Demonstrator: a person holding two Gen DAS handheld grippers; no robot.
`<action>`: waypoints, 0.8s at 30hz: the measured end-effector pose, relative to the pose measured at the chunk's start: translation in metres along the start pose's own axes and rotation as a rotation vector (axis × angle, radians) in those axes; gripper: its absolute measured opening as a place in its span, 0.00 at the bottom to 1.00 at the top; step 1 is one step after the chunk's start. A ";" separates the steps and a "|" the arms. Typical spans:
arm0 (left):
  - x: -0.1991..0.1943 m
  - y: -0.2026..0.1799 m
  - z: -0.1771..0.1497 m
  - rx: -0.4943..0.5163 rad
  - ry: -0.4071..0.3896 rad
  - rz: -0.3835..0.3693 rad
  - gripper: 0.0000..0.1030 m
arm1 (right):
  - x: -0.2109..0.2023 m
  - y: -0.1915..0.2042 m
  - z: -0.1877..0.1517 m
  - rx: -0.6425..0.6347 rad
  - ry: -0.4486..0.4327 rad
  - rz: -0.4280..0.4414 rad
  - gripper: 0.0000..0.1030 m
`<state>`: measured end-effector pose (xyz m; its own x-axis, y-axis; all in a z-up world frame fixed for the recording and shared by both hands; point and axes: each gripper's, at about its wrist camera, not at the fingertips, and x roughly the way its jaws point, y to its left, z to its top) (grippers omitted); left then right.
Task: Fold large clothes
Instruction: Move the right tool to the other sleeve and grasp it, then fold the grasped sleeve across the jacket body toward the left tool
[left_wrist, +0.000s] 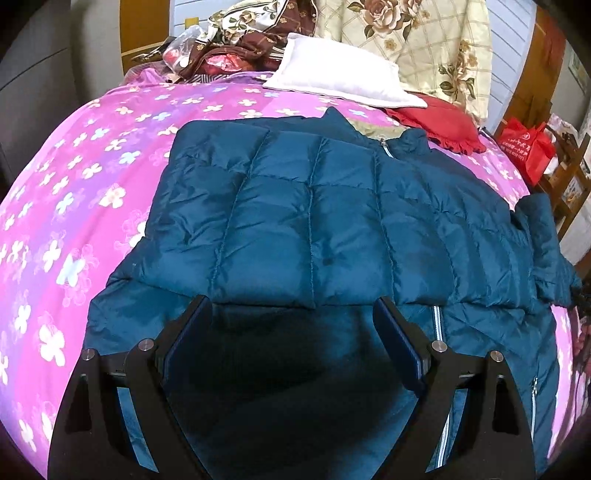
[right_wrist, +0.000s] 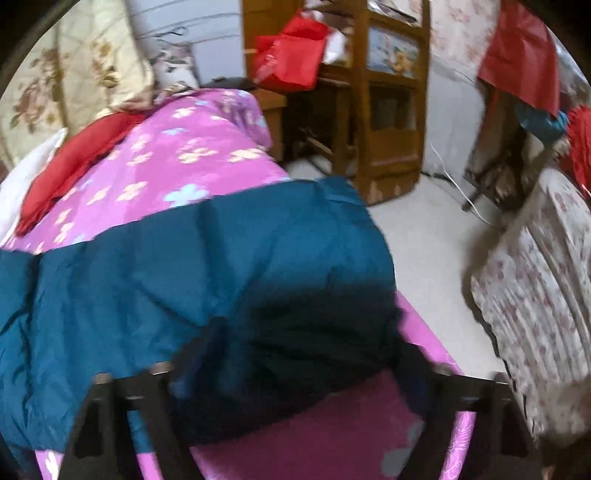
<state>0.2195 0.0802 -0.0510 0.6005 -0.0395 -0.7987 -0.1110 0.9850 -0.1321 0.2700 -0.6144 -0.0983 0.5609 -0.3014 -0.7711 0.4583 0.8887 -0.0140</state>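
Note:
A teal quilted puffer jacket (left_wrist: 314, 221) lies on a bed with a pink flowered cover (left_wrist: 92, 184). One sleeve is folded across its front, over the silver zipper (left_wrist: 437, 325). My left gripper (left_wrist: 291, 306) is open, its jaws wide apart just above the jacket, near the folded sleeve's edge. In the right wrist view, which is blurred, my right gripper (right_wrist: 295, 354) is open with its fingers either side of the jacket's other sleeve (right_wrist: 288, 266) at the bed's right edge (right_wrist: 443, 354). The sleeve bulges between the fingers; I cannot tell if they touch it.
A white pillow (left_wrist: 332, 70), a red cushion (left_wrist: 436, 125) and a floral quilt (left_wrist: 417, 44) lie at the bed's head. A red bag (right_wrist: 291, 55) sits by wooden furniture (right_wrist: 388, 110) to the right. A floral-covered piece (right_wrist: 535, 288) stands across the pale floor (right_wrist: 424, 240).

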 end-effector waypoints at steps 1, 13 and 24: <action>-0.001 0.001 0.000 -0.005 -0.003 0.000 0.86 | -0.004 0.007 -0.002 -0.025 -0.009 -0.005 0.21; -0.004 0.020 0.008 -0.026 -0.009 0.093 0.86 | -0.155 0.020 0.009 -0.030 -0.289 -0.350 0.15; 0.005 0.036 0.011 0.056 -0.017 0.403 0.86 | -0.229 0.265 -0.051 -0.264 -0.367 0.181 0.15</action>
<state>0.2274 0.1173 -0.0536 0.5309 0.3544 -0.7698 -0.2972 0.9285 0.2225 0.2277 -0.2924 0.0426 0.8435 -0.1933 -0.5011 0.1666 0.9811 -0.0980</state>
